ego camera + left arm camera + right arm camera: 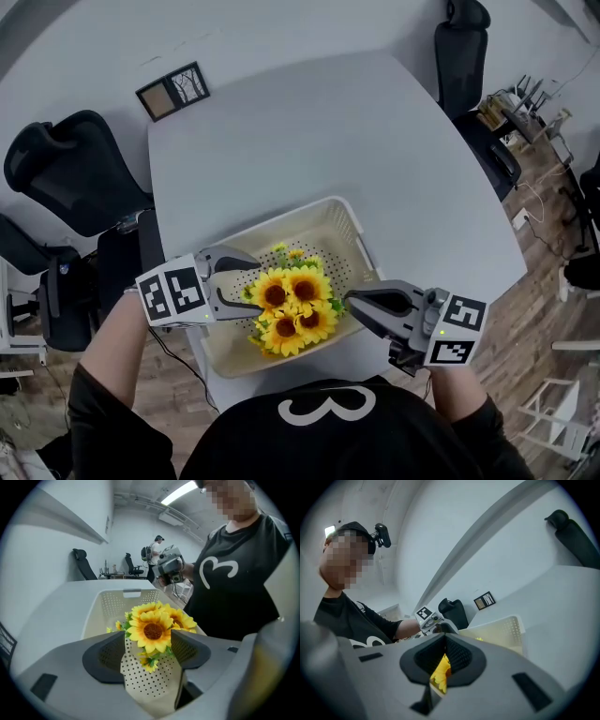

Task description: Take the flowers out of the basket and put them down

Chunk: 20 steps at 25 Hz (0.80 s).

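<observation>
Flowers [292, 307] in basket [319, 206], between open jaws of left tool [251, 284]

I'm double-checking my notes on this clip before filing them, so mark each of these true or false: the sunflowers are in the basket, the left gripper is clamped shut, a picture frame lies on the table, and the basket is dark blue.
1. The sunflowers are in the basket: true.
2. The left gripper is clamped shut: false. Its jaws stand apart, with the sunflowers showing between them.
3. A picture frame lies on the table: true, near its far left corner.
4. The basket is dark blue: false. It is cream, with perforated walls.
</observation>
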Tool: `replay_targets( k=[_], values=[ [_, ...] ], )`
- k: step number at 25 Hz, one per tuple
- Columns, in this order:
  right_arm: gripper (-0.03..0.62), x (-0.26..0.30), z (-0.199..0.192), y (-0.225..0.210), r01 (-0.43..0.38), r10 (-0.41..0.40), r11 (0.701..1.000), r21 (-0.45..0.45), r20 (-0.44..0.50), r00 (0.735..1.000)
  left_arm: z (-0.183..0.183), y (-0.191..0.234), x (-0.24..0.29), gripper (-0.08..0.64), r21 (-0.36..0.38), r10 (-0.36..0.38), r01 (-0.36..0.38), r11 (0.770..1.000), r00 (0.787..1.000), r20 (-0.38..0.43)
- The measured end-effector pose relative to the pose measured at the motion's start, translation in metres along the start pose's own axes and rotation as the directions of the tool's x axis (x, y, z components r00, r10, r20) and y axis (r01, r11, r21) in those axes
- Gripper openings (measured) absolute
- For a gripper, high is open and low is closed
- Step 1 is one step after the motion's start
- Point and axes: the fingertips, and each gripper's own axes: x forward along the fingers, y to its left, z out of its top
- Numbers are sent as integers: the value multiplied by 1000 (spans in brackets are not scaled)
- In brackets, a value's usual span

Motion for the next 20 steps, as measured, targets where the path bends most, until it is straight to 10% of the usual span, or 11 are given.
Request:
replay_targets(
  k=[8, 20],
  values=[
    [8, 4, -3, -4, -2, 3, 1000, 11, -13, 1000, -26, -16, 24, 304, 143, -38, 70, 987, 976, -216],
    [8, 0, -5, -8, 7, -7, 1000, 20, -8, 1000, -40, -11, 28, 304, 160, -41, 92, 983, 955, -292]
  ],
)
